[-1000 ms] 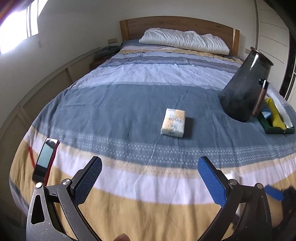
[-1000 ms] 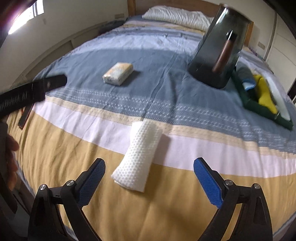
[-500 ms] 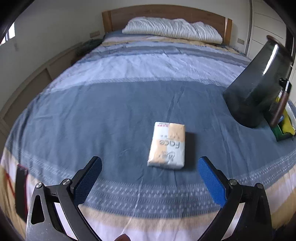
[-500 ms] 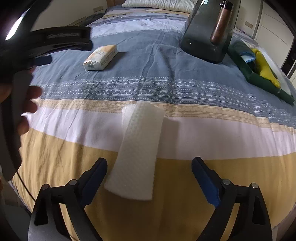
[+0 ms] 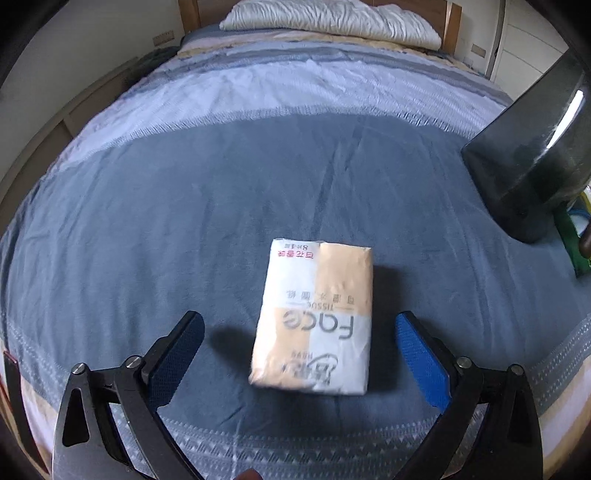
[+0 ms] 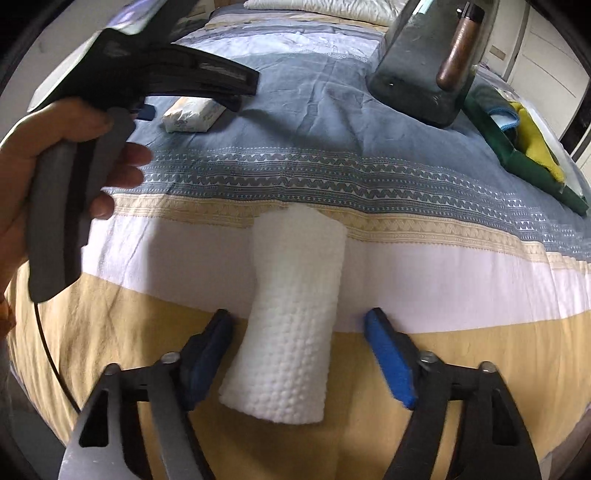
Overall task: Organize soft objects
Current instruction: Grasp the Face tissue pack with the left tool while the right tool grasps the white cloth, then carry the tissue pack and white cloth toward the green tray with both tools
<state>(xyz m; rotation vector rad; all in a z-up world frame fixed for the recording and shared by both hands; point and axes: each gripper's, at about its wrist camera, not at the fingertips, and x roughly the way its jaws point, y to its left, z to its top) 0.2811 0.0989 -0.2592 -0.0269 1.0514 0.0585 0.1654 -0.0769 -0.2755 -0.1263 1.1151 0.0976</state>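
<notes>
A white and orange tissue pack (image 5: 314,321) lies flat on the blue band of the bedspread. My left gripper (image 5: 299,339) is open, its blue pads either side of the pack's near half without touching it. A rolled white textured towel (image 6: 291,325) lies on the white and yellow bands. My right gripper (image 6: 299,339) is open around the towel's near end, the left pad (image 6: 207,350) close to it. The tissue pack (image 6: 192,114) also shows in the right wrist view, under the left gripper held in a hand.
A dark glass vase (image 6: 428,59) with a brown bottle (image 6: 456,48) against it lies on the bed at right. A green tray (image 6: 517,155) holds yellow and blue cloths. A white pillow (image 5: 332,18) rests at the headboard. A phone edge (image 5: 9,373) shows at far left.
Both grippers moved forward and down. The left one now straddles the tissue pack; the right one now straddles the towel's near end and has narrowed a little.
</notes>
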